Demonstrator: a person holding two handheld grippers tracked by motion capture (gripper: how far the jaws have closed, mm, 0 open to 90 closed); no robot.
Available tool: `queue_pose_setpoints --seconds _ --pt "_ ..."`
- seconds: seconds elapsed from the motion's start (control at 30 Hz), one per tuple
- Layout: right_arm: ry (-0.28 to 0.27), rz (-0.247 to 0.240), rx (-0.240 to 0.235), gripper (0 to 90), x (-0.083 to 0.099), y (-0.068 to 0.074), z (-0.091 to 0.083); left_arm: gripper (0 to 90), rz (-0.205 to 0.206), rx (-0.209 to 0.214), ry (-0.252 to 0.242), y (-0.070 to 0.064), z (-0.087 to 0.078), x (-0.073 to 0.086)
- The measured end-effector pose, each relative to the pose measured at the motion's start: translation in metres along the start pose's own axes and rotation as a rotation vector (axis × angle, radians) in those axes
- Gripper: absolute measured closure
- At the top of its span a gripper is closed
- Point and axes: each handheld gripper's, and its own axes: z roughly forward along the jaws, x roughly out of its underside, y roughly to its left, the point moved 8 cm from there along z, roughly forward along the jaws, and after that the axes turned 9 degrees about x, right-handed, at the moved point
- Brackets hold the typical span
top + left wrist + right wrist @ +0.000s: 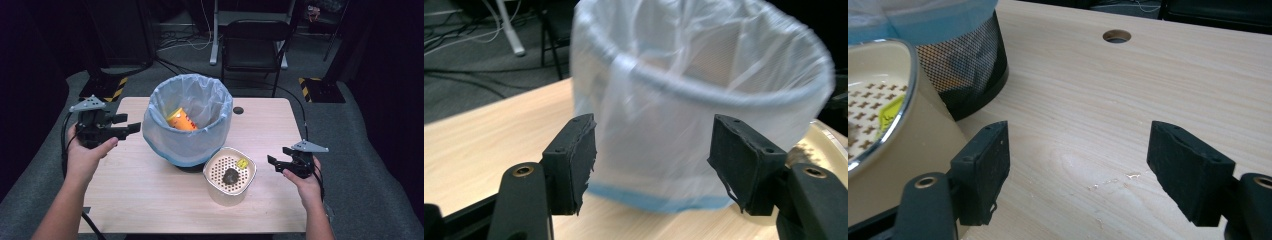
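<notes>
A black mesh bin lined with a pale blue bag (pixel 187 120) stands mid-table, with an orange packet (pixel 181 120) lying inside it. In front of it sits a cream container (pixel 229 175) with a perforated insert holding a dark lump (pixel 230 176) and a yellow scrap (pixel 243 163). My left gripper (pixel 127 125) is held just left of the bin, open and empty, its jaws framing the bag (pixel 694 95). My right gripper (pixel 274 162) hovers right of the cream container (pixel 883 115), open and empty above bare wood.
The wooden table (pixel 130 185) has a round cable hole (pixel 238 110) behind the bin. Beyond the far edge stand a black folding chair (pixel 255 40) and cables on a grey floor. The table's edges drop off near both hands.
</notes>
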Motion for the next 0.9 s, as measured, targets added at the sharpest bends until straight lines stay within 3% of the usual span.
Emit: queue_pose_setpoints --seconds 0.2,0.3,0.33,0.6,0.9 --pt "0.010 0.008 0.017 25.1 0.006 -0.004 0.003 32.8 -0.024 -0.034 0.006 0.018 0.003 0.035" --pt "0.014 -0.013 0.020 25.1 0.009 -0.007 0.005 32.8 -0.037 -0.044 0.009 0.025 0.007 0.053" --pt "0.018 0.004 0.018 25.1 0.010 -0.005 0.005 32.7 -0.036 -0.050 0.015 0.027 0.009 0.059" --pt "0.022 -0.019 0.017 25.1 0.016 -0.005 0.010 32.1 -0.048 -0.052 0.051 0.034 0.022 0.109" --pt "0.022 -0.053 0.007 25.1 0.021 -0.004 0.014 31.4 -0.057 -0.054 0.078 0.037 0.034 0.149"
